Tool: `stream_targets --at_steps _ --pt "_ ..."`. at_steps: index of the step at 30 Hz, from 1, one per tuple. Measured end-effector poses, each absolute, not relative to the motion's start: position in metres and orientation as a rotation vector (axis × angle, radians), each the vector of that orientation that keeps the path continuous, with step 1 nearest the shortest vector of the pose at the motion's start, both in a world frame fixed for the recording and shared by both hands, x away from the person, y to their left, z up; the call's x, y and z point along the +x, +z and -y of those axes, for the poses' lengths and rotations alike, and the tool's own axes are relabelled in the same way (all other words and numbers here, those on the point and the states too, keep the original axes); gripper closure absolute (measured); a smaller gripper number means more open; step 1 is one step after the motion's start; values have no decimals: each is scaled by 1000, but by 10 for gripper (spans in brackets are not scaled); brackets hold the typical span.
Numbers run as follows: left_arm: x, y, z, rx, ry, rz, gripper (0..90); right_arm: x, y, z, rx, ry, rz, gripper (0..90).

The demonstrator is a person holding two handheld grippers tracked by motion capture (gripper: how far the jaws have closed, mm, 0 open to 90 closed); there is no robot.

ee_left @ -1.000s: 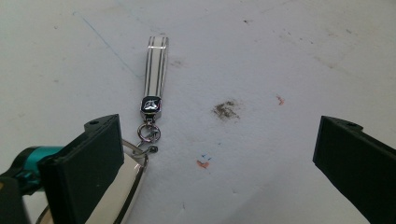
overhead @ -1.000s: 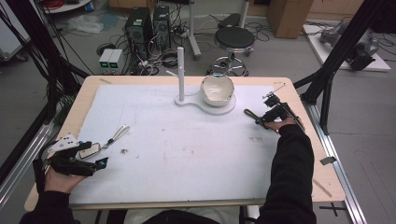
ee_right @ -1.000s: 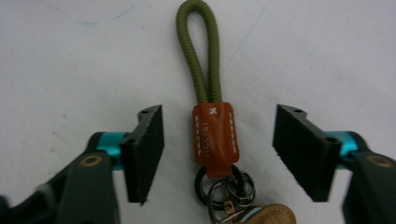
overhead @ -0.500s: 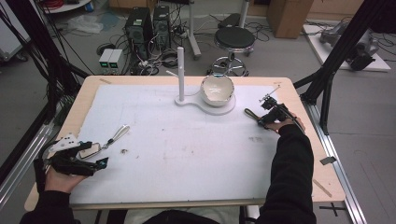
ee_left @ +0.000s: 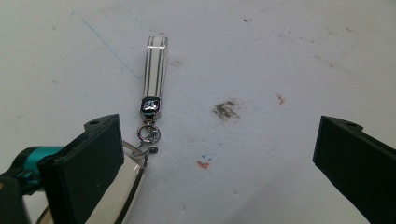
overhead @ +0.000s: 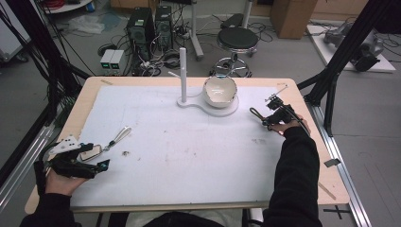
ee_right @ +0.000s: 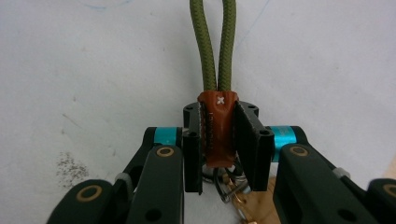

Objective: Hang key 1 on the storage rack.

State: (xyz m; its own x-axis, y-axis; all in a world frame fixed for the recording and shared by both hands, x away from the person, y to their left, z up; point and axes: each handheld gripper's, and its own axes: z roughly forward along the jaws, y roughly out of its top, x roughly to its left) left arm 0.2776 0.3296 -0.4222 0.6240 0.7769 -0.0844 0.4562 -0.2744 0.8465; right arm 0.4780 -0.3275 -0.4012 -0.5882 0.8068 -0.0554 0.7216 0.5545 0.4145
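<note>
Right gripper (ee_right: 219, 140) shut tight on the brown tab (ee_right: 218, 130) of the green cord keychain (ee_right: 215, 46), near the table's right edge; left gripper (ee_left: 210, 158) wide open, white keychain (ee_left: 155, 70) beside one jaw. Lift slowly; keep hold; aim for the post (overhead: 182, 75).

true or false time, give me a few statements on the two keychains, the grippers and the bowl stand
1. The right gripper is clamped on the brown leather tab of the green cord keychain. True.
2. The left gripper is shut on the striped strap keychain. False: its jaws stand wide open, the strap lying flat ahead.
3. The white bowl sits on a white stand. True.
4. The striped strap keychain hangs from the stand's post. False: it lies on the table.
</note>
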Motion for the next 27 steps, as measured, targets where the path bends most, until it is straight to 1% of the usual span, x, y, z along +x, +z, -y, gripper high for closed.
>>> stream_targets --at_steps 14,22,27 --pt "278 -422 -331 1906 439 -973 23 454 -366 321 1224 723 -2480 731" --pt "279 -422 -329 1901 438 -969 23 445 -353 311 1197 767 -2483 730" --pt "280 -422 -329 1902 435 -969 23 441 -338 297 1138 773 -2496 730"
